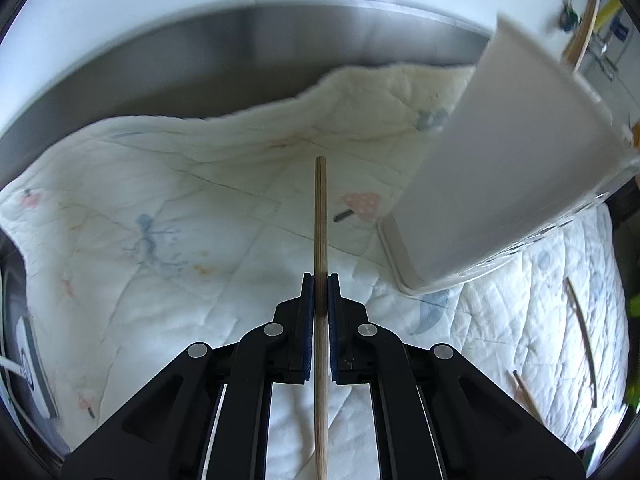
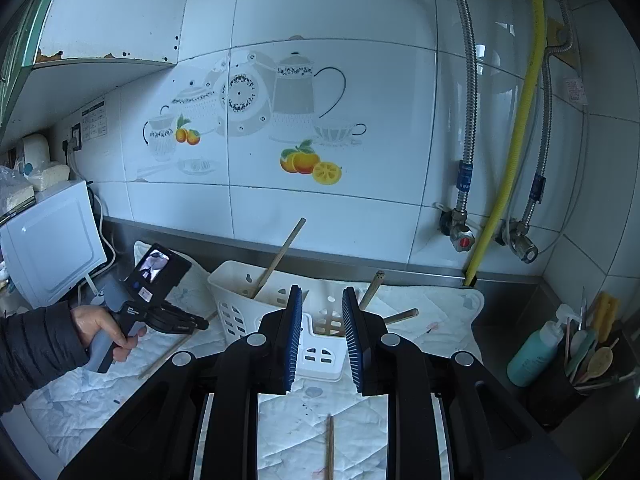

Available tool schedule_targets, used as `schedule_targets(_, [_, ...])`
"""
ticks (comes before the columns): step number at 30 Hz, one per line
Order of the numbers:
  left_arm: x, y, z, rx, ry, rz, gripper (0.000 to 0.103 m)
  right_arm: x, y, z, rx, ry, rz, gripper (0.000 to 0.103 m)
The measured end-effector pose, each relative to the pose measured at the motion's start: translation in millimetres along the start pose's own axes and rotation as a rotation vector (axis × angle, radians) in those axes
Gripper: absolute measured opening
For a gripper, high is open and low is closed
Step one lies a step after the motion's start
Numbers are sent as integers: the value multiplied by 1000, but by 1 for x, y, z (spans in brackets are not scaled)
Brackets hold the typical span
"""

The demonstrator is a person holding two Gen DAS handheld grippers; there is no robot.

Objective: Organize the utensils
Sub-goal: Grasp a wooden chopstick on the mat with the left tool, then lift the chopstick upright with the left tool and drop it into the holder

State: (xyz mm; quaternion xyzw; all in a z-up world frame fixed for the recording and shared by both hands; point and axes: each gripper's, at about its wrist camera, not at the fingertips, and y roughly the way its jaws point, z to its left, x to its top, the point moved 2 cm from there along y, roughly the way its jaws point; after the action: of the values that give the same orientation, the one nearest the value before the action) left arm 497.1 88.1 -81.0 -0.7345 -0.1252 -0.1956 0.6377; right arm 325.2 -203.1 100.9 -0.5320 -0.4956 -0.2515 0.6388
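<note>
My left gripper is shut on a wooden chopstick that points away over the quilted cloth. A white utensil holder looms close on its right. Seen from the right wrist, a hand carries that left gripper with the chopstick slanting down to the cloth. My right gripper has its pads against both sides of the utensil holder's small front pocket. Three chopsticks stand in the holder. Another chopstick lies on the cloth beneath my right gripper.
Two more chopsticks lie on the cloth right of the holder. A white appliance stands at the left. At the right are a teal bottle and a dark caddy of spoons. The tiled wall with pipes and valves rises behind.
</note>
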Motion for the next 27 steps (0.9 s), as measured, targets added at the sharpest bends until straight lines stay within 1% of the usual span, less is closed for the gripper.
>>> schedule_targets(5, [1,-50,13,-21,-51,-113,5,3,-8,3,2,-7,-16,21])
schedule_targets(12, [11,-141,18,-54,-70,-290,5,9,-26,9,8,-11,-50,21])
schedule_targets(16, [22,-178,-3,-78,-52,-382,5,8,-35,10,5,-10,-61,21])
schedule_targets(20, [42,-214,-26,-102,-20,-465,5,5,-42,7,2,1,-66,21])
schedule_targets(23, [55,-230,-48,-103,11,-502,5,2,-46,3,-5,7,-67,21])
schedule_targets(27, [74,-250,-66,-99,36,-536,5,-1,-48,-6,-19,19,-65,21])
